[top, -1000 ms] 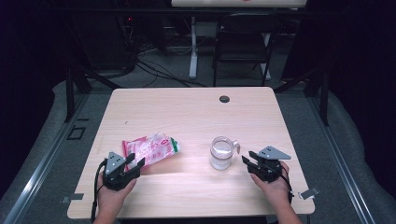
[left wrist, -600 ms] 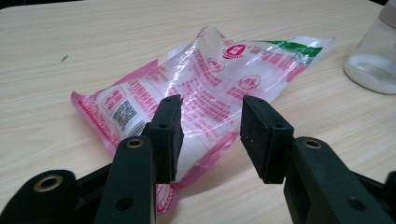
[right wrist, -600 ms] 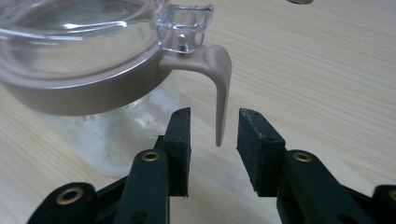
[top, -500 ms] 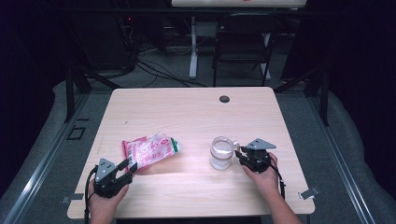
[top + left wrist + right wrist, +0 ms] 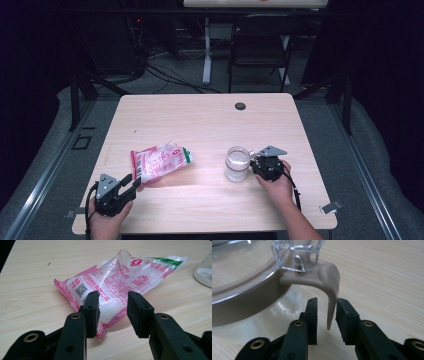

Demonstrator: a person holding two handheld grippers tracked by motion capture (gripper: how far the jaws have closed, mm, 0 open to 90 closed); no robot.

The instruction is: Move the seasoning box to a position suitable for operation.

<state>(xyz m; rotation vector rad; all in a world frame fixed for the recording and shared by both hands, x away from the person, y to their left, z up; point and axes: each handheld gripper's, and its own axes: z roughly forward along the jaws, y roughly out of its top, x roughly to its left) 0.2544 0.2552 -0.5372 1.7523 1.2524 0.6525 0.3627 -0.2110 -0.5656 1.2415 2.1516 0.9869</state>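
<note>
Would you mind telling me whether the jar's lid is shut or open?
Shut: the clear lid sits flat on the jar, its beige latch hanging down at the side.

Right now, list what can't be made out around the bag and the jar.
- Bag print: too small in high view, glare-blurred in left gripper view.
- Jar contents: cut off by the edges in right gripper view.
- Whether right tongs touch the clasp: unclear.

Glossy crinkled plastic bag (image 5: 117,282), clear glass-like jar (image 5: 236,163) with matt beige plastic latch (image 5: 329,287), pale wood-grain table (image 5: 200,125).
</note>
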